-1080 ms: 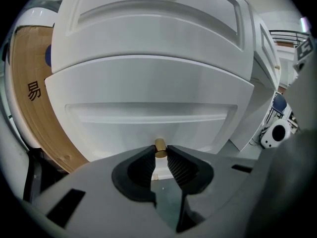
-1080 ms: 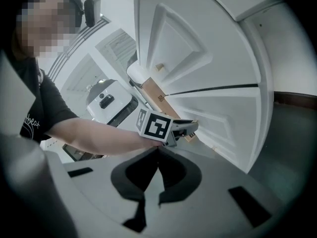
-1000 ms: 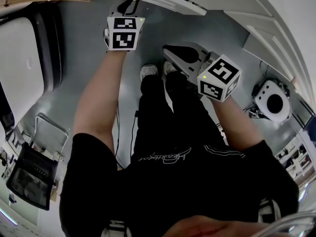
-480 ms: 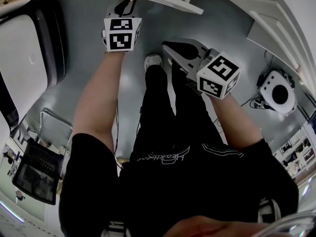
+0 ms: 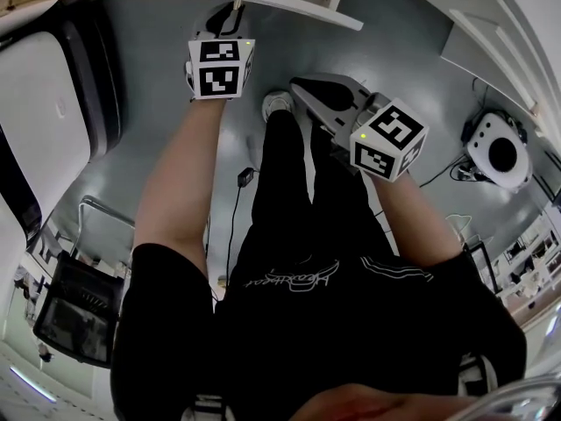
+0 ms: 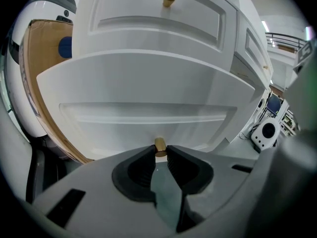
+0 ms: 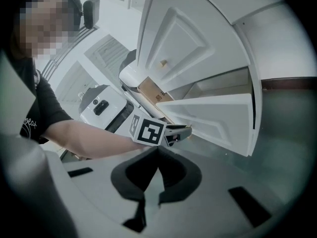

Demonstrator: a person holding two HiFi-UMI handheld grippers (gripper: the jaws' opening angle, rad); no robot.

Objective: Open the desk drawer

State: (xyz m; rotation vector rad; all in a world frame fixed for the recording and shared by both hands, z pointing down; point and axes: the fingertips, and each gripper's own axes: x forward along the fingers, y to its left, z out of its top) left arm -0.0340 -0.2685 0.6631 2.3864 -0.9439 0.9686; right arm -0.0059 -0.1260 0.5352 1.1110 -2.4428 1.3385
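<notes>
Grippers: left gripper [image 6: 160,151] narrow, tight on brass knob [image 6: 160,144] of drawer [image 6: 148,98]; right gripper [image 7: 157,150] pinched together, empty.

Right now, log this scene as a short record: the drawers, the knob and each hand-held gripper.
lower drawer: pulled partway out
brass knob: at the middle of the lower drawer's front
left hand-held gripper: jaws clamped on the brass knob
right hand-held gripper: jaws together, nothing between them, held clear of the lower drawer
upper drawer: looks shut, not touched by either gripper
</notes>
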